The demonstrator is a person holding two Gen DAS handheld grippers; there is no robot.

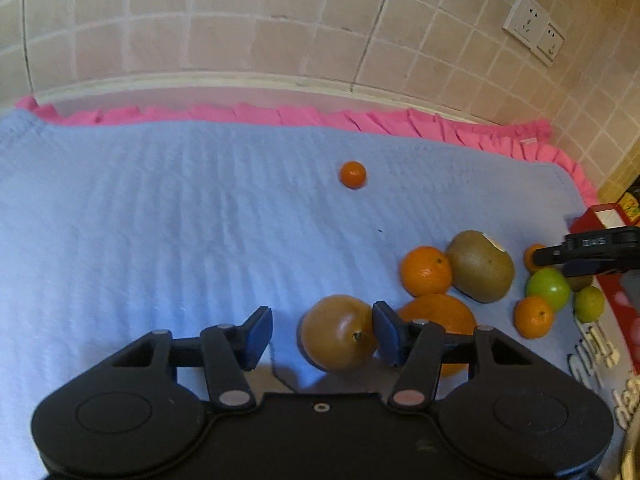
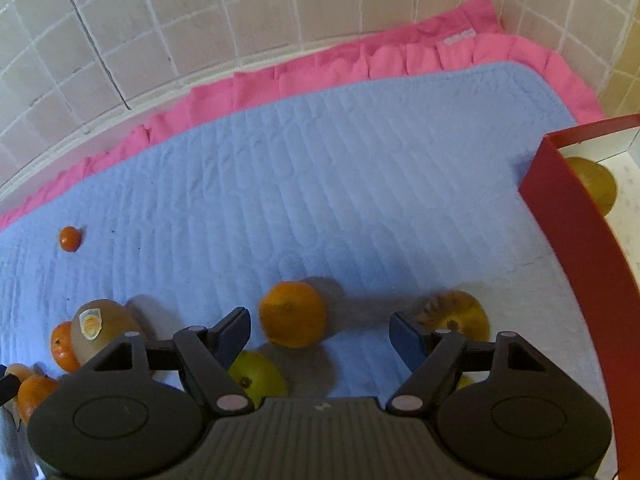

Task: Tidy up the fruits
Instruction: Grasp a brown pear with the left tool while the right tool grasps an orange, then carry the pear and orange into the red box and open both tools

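Black plastic of the left gripper (image 1: 322, 334) fills the bottom of the left wrist view, its two dark blue pads spread apart with a brown pear (image 1: 338, 334) between them. One pad looks to be against the pear's side, the other stands clear of it, so the pear is not clamped. This pear lies on a light blue quilted mat (image 1: 180, 220), stem end toward the camera. Just behind that pad sits a large orange (image 1: 440, 314), partly hidden by the gripper. Beyond it a smaller mandarin (image 1: 426, 270) touches a big brown kiwi (image 1: 480, 266) that carries a pale sticker. Further right lie a green apple (image 1: 548, 288), another mandarin (image 1: 534, 316) and a small yellow-green fruit (image 1: 589, 304). One tiny mandarin (image 1: 353, 174) sits alone, well apart, in the middle of the mat. A pink frilled cloth (image 1: 280, 114) edges the mat along a tiled wall (image 1: 240, 20) with a white socket plate (image 1: 534, 34).

From the right wrist view, the right gripper (image 2: 320, 334) also stands spread, gripping nothing. An orange (image 2: 292, 314) rests on the mat between the pads, nearer the left pad, touching neither. A green apple (image 2: 258, 374) lies under the left pad, and a yellowish fruit (image 2: 460, 316) sits behind the right pad. At the right edge a red box (image 2: 560, 200) holds one brownish-yellow fruit (image 2: 596, 186).
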